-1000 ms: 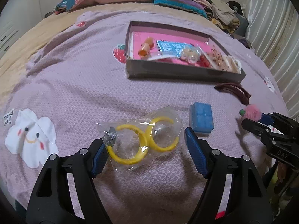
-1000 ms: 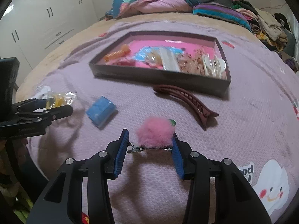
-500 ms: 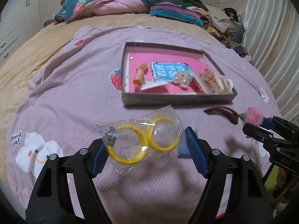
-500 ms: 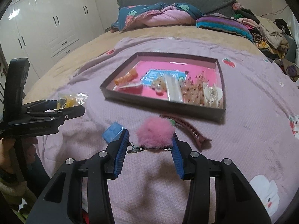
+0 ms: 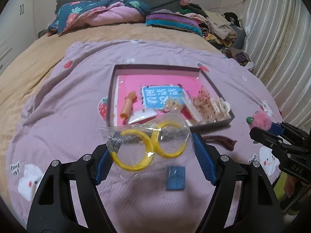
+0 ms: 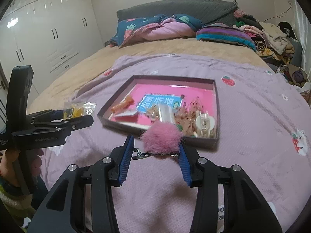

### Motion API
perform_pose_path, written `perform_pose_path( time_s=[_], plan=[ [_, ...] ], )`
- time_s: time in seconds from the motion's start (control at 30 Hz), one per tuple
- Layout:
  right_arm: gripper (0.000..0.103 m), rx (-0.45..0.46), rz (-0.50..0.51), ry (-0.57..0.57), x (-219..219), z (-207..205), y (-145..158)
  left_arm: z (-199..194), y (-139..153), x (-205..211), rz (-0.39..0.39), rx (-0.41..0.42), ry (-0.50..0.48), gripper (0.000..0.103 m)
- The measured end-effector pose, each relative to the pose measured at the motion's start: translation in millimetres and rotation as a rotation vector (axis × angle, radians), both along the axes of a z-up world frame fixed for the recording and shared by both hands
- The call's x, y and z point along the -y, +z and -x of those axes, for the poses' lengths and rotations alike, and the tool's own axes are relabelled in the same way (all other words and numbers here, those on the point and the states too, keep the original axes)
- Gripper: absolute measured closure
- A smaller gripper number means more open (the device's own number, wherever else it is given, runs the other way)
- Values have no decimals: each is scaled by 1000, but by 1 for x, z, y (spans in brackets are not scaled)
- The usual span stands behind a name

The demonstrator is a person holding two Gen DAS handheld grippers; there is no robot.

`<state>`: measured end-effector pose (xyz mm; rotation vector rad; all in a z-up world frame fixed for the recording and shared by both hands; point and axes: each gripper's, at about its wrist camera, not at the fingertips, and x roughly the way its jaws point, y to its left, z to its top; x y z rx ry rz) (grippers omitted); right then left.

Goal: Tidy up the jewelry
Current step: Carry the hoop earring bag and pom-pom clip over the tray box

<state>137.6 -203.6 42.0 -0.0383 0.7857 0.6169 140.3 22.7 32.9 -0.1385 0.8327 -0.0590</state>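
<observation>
Lilac bedspread (image 5: pixel 68 101), folded quilt (image 6: pixel 155 29), striped blanket (image 6: pixel 223 34), clothes pile (image 5: pixel 217 25), white wardrobe (image 6: pixel 44 38), curtain (image 5: pixel 276 38)

Both wrist cameras looked forward and down along their own fingers, from close above the purple blanket (image 5: pixel 58 104). The left faced the tray (image 5: pixel 111 97) from its near left; the right, from its near right. Both shared tray, blanket and pillows (image 6: pixel 155 29).

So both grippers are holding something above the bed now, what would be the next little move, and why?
Probably carry both forward over the box and let go there. The left gripper holds the bagged yellow hoop earrings, the right gripper the pink pom-pom clip, both lifted off the purple blanket, and the box already holds similar pieces.
</observation>
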Motion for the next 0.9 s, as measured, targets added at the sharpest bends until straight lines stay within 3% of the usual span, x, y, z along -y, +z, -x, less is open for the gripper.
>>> perform_pose_path(
  time_s=[0.4,0.9],
  plan=[
    [61,63,-16,-22,4,-28,29,-38,11,10,-12,27,-24,35],
    [61,52,-3,-44,-3,-73,22,-73,6,10,-6,7,-25,36]
  ],
)
